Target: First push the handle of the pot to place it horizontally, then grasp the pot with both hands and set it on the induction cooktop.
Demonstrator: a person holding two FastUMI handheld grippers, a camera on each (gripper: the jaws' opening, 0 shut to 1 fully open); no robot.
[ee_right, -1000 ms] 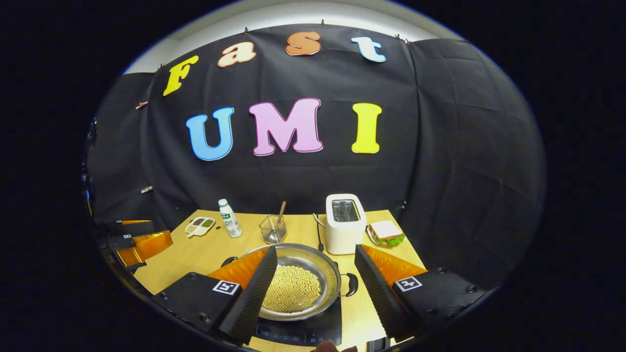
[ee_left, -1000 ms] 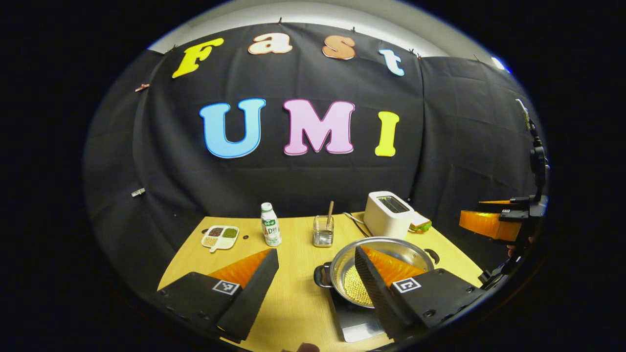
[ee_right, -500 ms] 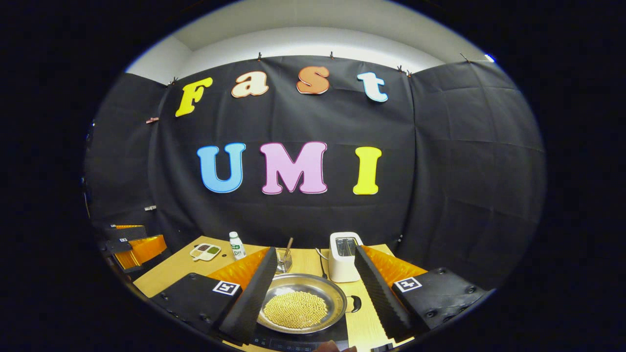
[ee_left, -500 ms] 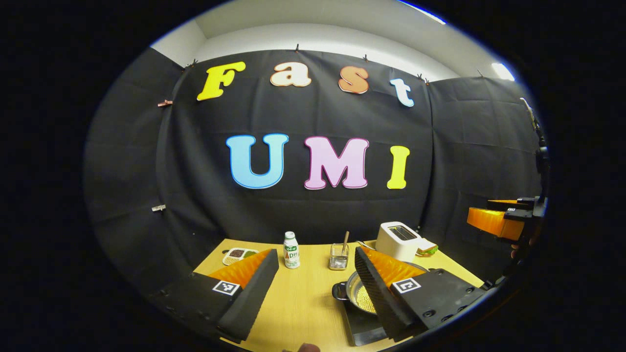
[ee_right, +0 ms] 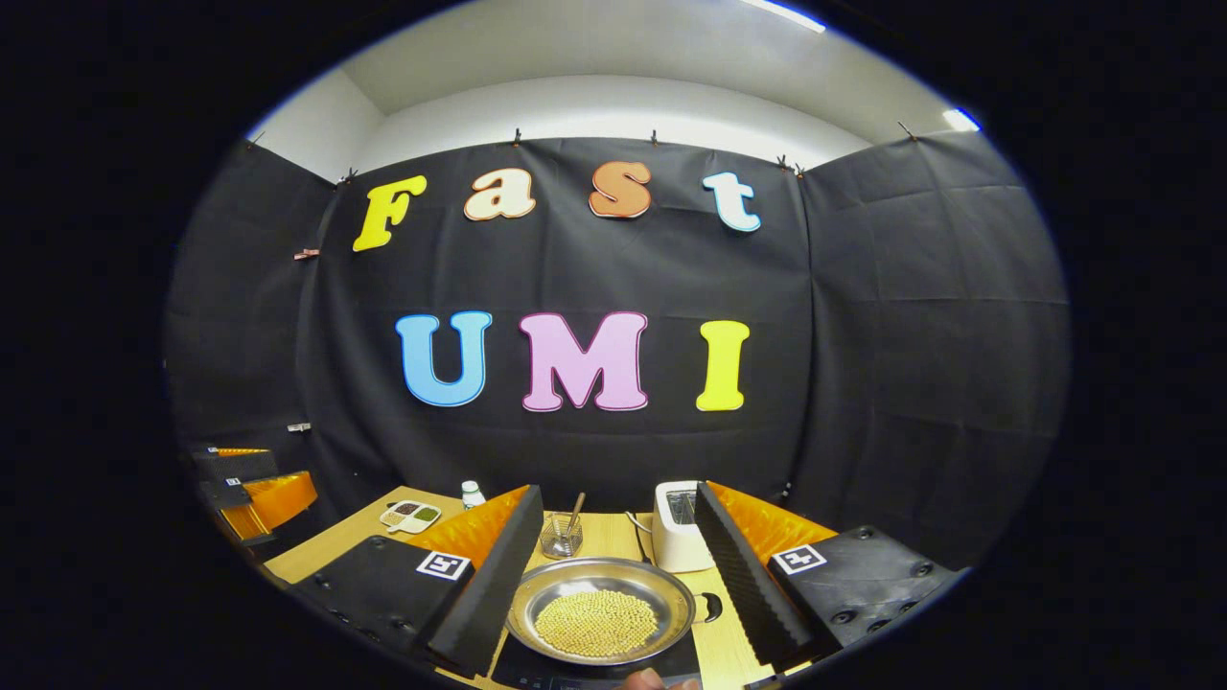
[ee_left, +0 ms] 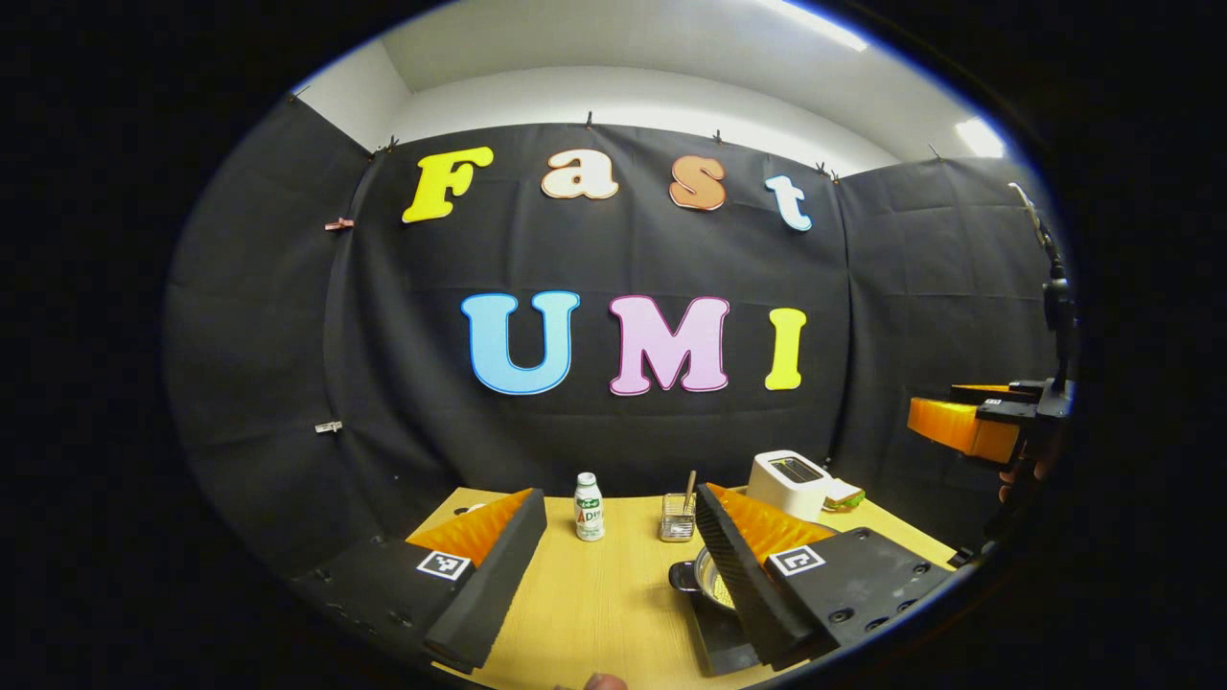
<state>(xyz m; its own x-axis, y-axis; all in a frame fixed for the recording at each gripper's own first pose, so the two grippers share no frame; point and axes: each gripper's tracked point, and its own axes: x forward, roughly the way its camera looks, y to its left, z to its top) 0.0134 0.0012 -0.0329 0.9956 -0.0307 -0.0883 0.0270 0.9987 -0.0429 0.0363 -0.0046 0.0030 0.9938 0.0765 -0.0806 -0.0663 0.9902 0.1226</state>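
Pot (ee_right: 602, 621), steel and holding yellow beans, sits on the black cooktop (ee_right: 594, 669) at the near edge of the table (ee_left: 604, 594), with one side handle at 3 o'clock of the rim in the right gripper view. In the left gripper view the pot (ee_left: 705, 578) lies at 5 o'clock, half hidden behind a finger. Over the last second both cameras have pulled back and tilted up: the pot has shrunk and sunk toward the bottom of each view. Left gripper (ee_left: 618, 522) and right gripper (ee_right: 618, 522) both stand with fingers spread wide, holding nothing, well apart from the pot. The placement thus appears complete and the hands are withdrawing. Behind stand a toaster (ee_right: 679, 527), a bottle (ee_left: 589, 508) and a glass cup (ee_right: 561, 535).
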